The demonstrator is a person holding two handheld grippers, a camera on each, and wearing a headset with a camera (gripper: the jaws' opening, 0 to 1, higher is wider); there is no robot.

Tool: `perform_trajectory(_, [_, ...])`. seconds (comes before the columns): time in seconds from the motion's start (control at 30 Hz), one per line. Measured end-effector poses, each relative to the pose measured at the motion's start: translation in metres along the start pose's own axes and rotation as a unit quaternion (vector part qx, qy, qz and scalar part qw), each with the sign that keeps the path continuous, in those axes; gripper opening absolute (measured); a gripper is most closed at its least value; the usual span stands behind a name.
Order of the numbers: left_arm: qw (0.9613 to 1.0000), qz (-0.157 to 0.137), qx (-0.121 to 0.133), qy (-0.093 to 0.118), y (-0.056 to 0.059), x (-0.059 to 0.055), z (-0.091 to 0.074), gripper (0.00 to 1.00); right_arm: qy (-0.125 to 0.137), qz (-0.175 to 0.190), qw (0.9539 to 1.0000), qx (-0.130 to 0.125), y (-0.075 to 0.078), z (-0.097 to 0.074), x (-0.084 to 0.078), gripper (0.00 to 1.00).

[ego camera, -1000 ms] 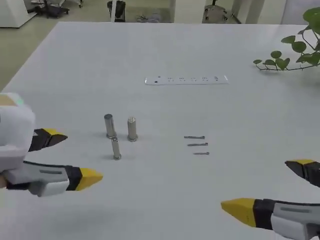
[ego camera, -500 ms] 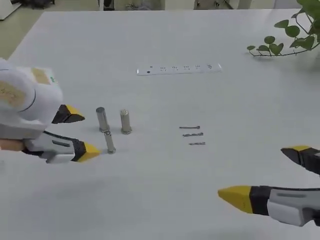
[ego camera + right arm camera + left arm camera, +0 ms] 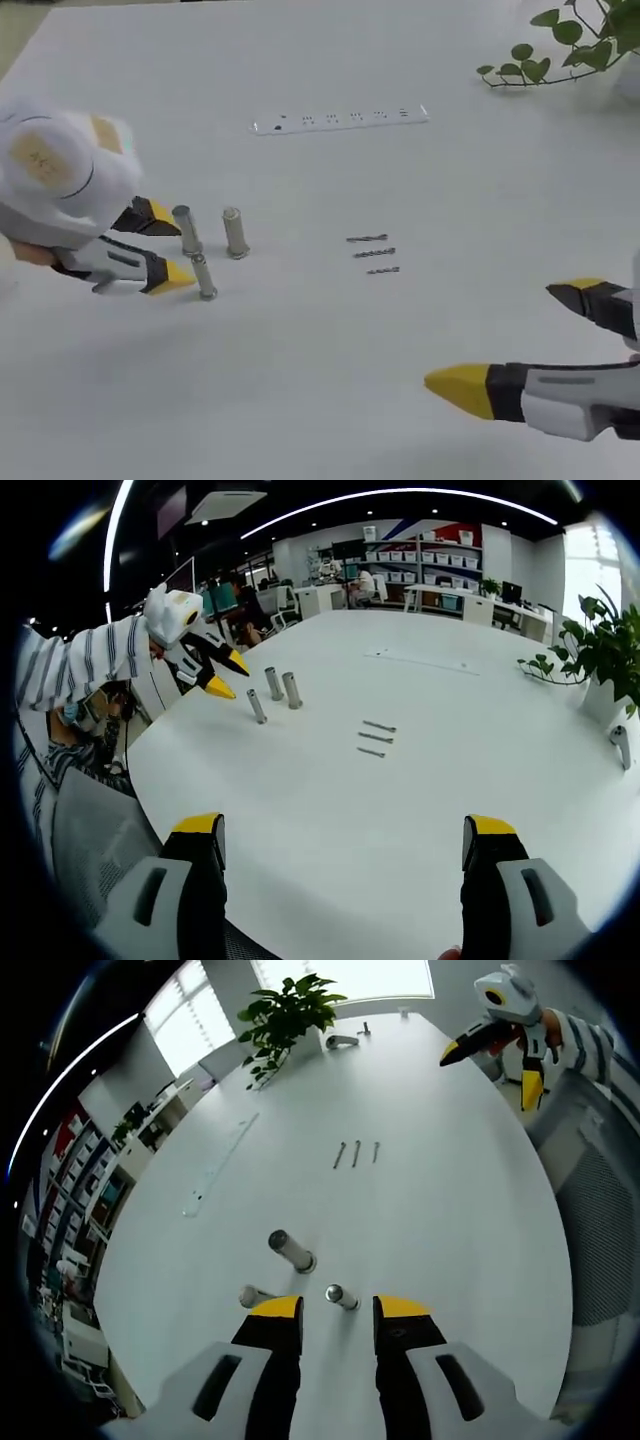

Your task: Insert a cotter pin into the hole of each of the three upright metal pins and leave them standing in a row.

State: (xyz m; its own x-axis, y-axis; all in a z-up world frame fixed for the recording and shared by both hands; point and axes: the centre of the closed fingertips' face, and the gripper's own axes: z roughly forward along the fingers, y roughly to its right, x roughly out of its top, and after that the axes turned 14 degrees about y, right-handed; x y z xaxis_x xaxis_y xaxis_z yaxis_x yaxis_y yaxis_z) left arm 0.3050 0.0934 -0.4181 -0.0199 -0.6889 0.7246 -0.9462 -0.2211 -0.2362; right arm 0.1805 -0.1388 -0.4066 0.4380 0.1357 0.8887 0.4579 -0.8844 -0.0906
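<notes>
- Holding the left tongs (image 3: 178, 250) over the left side of the table (image 3: 300, 400), jaws parted a moderate way and gripping nothing.
- Aiming them at three metal pins (image 3: 235, 233), all upright in a tight cluster rather than a row: two side by side at the back, and the front pin (image 3: 204, 277) just before them.
- Setting one yellow tip just beside the left rear pin (image 3: 187, 232) and the other just beside the front pin; cannot tell whether either touches.
- Seeing, in the left gripper view, the front pin just ahead of the gap between the two tips.
- Finding three cotter pins (image 3: 374, 253) lying flat and parallel, one behind another, well to the right of the metal pins, with none inserted.
- Holding the right tongs (image 3: 490, 335) low at the right, near the table's near edge, jaws spread wide and empty, well apart from the cotter pins.
- Noting a white power strip (image 3: 340, 118) farther back and a leafy plant (image 3: 560, 40) at the far right corner.
</notes>
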Motion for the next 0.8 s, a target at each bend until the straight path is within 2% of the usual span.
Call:
perform_trajectory(0.17, [0.9999,0.004,-0.013,-0.002,-0.003,-0.003,0.006,0.2,-0.004,0.003,1.0,-0.002,0.0,0.001,-0.002,0.98])
perform_trajectory(0.43, [0.999,0.014,-0.035,-0.021,-0.003,-0.014,0.016,0.18,-0.008,0.005,0.9999,-0.004,0.0,0.003,-0.005,0.98])
perform_trajectory(0.8, [0.9986,0.002,-0.051,-0.016,-0.002,-0.018,0.028,0.12,-0.02,0.003,0.9998,-0.004,0.0,0.004,-0.009,0.98])
